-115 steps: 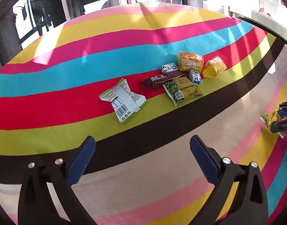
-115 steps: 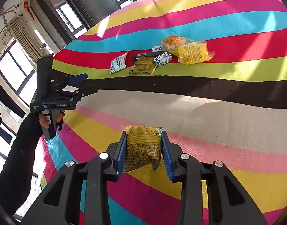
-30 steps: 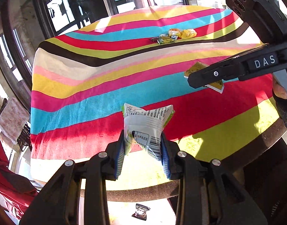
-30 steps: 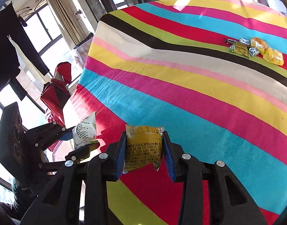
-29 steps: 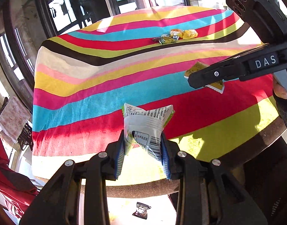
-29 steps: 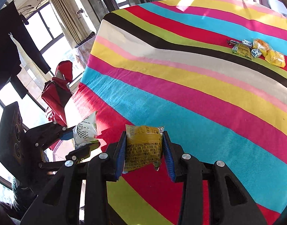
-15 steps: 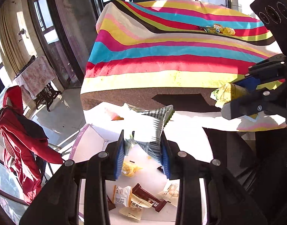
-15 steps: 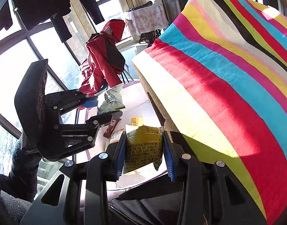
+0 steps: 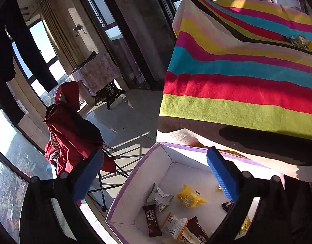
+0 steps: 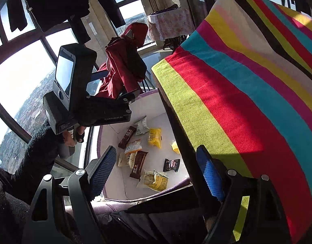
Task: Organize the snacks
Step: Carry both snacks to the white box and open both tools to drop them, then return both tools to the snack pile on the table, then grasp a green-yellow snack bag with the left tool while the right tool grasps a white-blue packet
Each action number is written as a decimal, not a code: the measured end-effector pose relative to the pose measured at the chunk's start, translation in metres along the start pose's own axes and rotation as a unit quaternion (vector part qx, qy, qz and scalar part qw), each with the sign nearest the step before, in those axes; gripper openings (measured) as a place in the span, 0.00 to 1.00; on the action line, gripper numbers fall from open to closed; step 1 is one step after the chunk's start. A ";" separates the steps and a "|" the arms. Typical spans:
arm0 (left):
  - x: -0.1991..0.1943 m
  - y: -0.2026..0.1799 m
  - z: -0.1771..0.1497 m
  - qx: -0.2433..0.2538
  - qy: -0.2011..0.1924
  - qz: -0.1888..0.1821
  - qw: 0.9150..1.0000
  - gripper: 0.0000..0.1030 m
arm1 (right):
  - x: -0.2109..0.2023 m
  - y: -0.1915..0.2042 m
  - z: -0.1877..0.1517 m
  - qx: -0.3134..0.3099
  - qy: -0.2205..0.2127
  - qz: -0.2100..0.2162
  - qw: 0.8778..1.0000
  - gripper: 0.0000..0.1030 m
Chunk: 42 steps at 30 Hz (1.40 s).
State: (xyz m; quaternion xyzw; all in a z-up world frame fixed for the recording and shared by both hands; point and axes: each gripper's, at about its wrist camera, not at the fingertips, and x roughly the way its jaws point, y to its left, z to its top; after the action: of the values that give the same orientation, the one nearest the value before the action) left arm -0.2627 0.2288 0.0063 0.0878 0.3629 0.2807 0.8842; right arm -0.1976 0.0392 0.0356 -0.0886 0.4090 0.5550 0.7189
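We held our left gripper (image 9: 156, 174) and right gripper (image 10: 158, 168) over the box (image 9: 123, 193) beside the table (image 9: 237, 105), jaws opening with nothing between them, so snacks (image 10: 155, 135) collected there.

The left hand-held gripper (image 9: 156, 174) has black arms with silver screws and ridged blue pads (image 9: 222, 178); so has the right hand-held gripper (image 10: 158, 172). Beside the box (image 10: 115, 185), the left one's black housing reads "GenRobot.AI", above a dark knitted sleeve (image 10: 33, 152).
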 end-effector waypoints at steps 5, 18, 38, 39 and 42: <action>-0.002 -0.080 0.078 0.014 -0.027 -0.174 0.984 0.98 | -0.086 -0.104 -0.009 0.131 -0.096 -0.088 0.983 0.82; 0.046 -0.345 0.217 0.111 0.002 -0.312 0.943 0.98 | -0.187 -0.258 -0.105 0.381 -0.180 -0.262 0.868 0.85; 0.092 -0.414 0.270 0.128 0.057 -0.357 0.924 0.43 | -0.183 -0.263 -0.109 0.379 -0.189 -0.221 0.879 0.85; 0.089 -0.403 0.262 0.128 0.052 -0.360 0.923 0.42 | -0.183 -0.263 -0.109 0.378 -0.189 -0.220 0.879 0.85; 0.079 -0.366 0.234 0.136 0.042 -0.361 0.922 0.42 | -0.179 -0.266 -0.102 0.367 -0.172 -0.204 0.891 0.85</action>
State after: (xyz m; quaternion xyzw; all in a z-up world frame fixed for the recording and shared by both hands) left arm 0.1031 -0.0182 -0.0038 0.0586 0.4419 -0.1061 0.8889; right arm -0.0255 -0.2479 0.0050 0.1973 0.4261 0.2129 0.8569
